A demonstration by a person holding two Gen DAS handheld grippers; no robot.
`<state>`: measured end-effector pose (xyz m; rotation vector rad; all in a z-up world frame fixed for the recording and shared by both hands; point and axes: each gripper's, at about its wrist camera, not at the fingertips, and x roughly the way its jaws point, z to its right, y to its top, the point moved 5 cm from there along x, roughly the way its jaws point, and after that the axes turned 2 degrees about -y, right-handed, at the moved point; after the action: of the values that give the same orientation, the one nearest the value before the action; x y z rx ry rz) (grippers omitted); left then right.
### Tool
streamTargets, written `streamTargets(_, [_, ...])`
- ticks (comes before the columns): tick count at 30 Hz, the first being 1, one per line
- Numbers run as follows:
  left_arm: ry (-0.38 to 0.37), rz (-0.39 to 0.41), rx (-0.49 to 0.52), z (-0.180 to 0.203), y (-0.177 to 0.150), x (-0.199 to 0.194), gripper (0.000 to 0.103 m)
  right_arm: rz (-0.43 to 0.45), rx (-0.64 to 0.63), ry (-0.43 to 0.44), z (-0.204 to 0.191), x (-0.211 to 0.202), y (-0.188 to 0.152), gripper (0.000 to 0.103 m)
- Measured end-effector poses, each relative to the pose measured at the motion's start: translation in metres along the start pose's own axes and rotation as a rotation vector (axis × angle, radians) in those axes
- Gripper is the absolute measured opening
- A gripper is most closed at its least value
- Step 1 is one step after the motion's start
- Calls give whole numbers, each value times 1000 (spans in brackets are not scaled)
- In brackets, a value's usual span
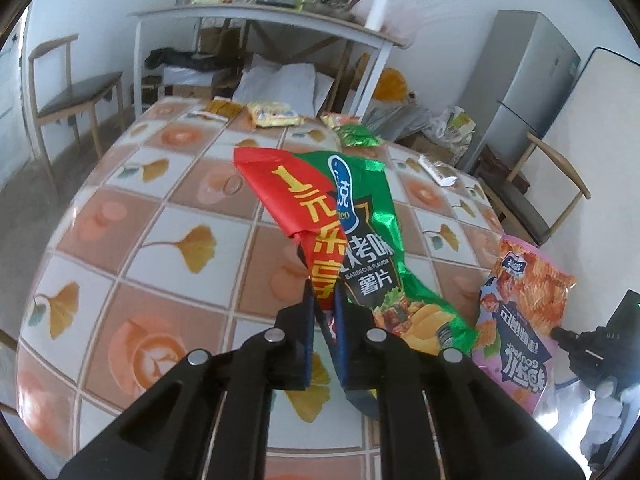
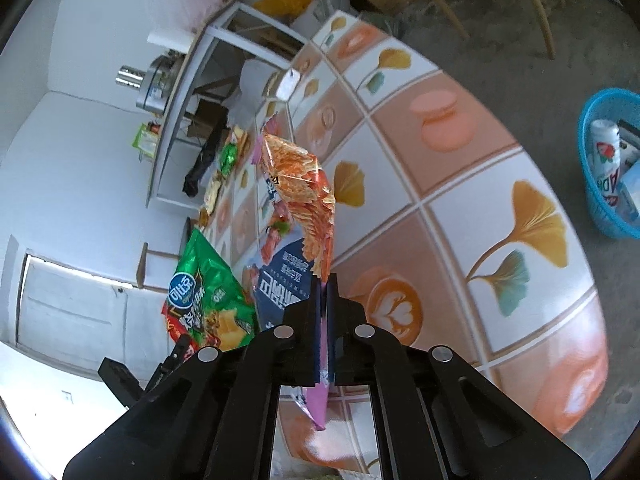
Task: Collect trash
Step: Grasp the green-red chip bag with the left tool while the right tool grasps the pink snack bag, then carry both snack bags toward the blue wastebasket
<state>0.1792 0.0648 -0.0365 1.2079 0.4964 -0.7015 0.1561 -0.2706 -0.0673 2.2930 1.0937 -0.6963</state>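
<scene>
Left gripper [image 1: 322, 300] pinching a green chip bag [image 1: 368, 248] by its lower edge, fingers pressed onto the foil, bag lifted clear of the table [image 1: 160, 208]. Right gripper [image 2: 324, 292] likewise clamped on a pink snack bag [image 2: 304, 184], held edge-on above the tablecloth, with a loose pink tail hanging below the fingers. Both bags close together in the air, nearly side by side in each view. Farther across the table, more wrappers waiting: a small green packet [image 1: 357, 136], a yellow packet [image 1: 273, 115], a silver-white wrapper [image 1: 439, 169]. On the floor past the table edge, a blue basket [image 2: 600, 204] already holding rubbish, probably the drop point. Risks from here: slick foil sliding out of a thin edge grip during the swing to the basket; the two light bags brushing and tugging each other loose; an empty bag catching air on release and missing the rim.
</scene>
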Motion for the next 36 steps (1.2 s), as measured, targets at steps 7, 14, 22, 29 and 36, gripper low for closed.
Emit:
streamTargets(7, [-17,31,34,11,9,-10,7,27,18,35,3,-11,0,0])
streamTargets(14, [-24,69,73,20,16,-22,7,52,26,58,2,-22,3,0])
streamTargets(22, [-33,100,93,28,22,-32,7,81,28,79,-3,-33,10,0])
streamTargets(29, [-37,127,116,34,26,-40,7,121,23,97,-5,-48,15,0])
streamTargets(36, [-114,159,172,64,43,-50,7,237,36,110,2,-95,24,0])
